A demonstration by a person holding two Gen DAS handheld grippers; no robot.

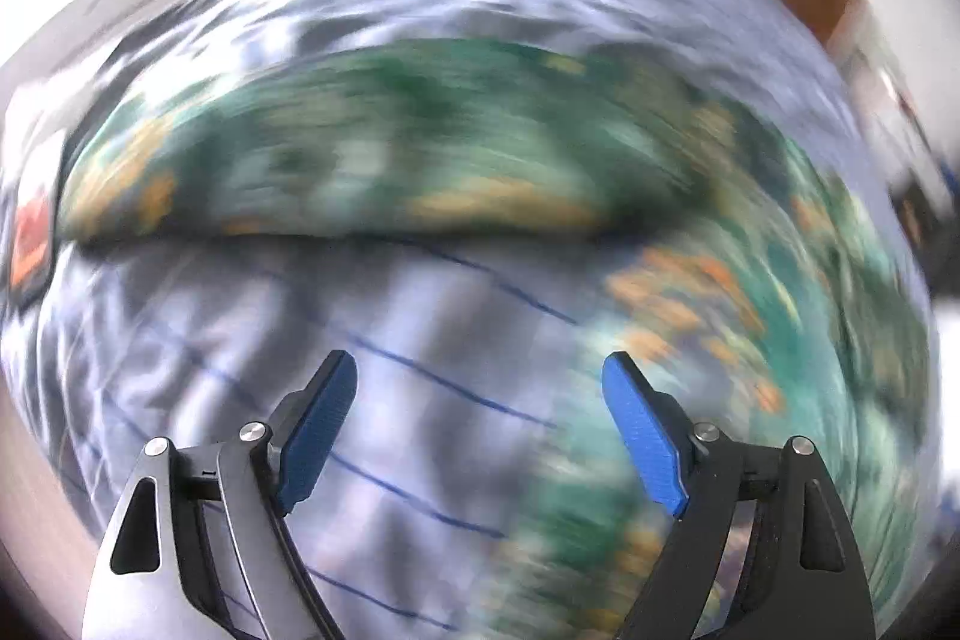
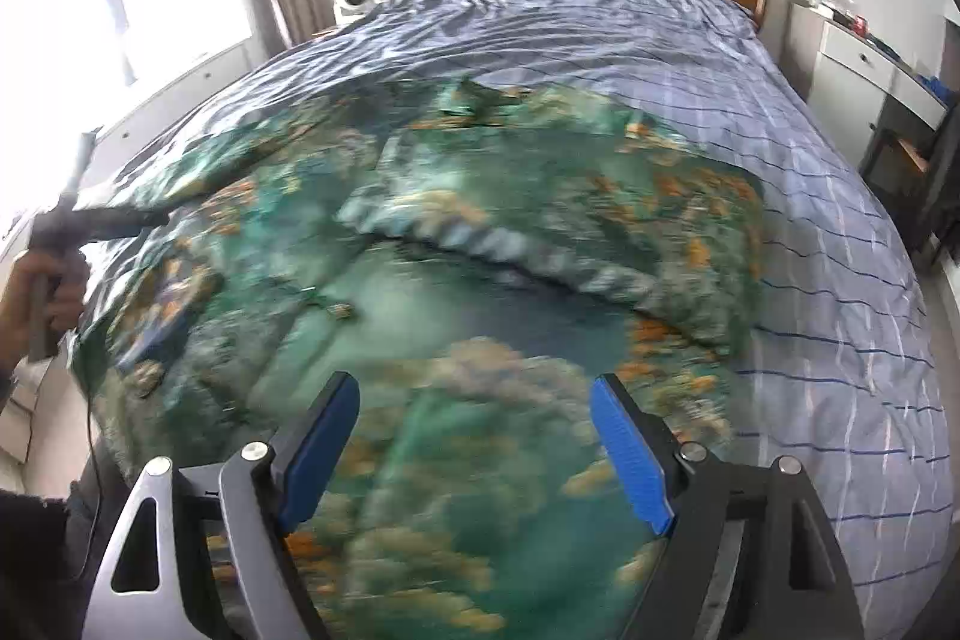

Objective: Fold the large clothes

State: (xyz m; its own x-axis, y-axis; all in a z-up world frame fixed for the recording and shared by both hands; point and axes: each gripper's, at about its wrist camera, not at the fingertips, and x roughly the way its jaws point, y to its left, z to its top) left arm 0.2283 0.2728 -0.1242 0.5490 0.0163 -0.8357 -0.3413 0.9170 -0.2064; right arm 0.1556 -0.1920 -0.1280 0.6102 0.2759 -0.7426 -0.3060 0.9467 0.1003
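Both jaws gape, empty: left gripper (image 1: pixel 480 424), right gripper (image 2: pixel 474 436). Green garment (image 2: pixel 420 292) fills centre frame, seemingly part-folded through blur. Best grab matching edges, pull taut.

Left hand-held gripper (image 1: pixel 480 400) sits at the bottom of its own view, blue pads spread wide apart, nothing pinched between them, angled downward. Right hand-held gripper (image 2: pixel 474 424) shows the same at the bottom of its frame: jaws gaping, pads clear of any grip. At the far left edge of the right wrist view, the person's left hand (image 2: pixel 42 292) wraps the handle, a dark sleeve below it.
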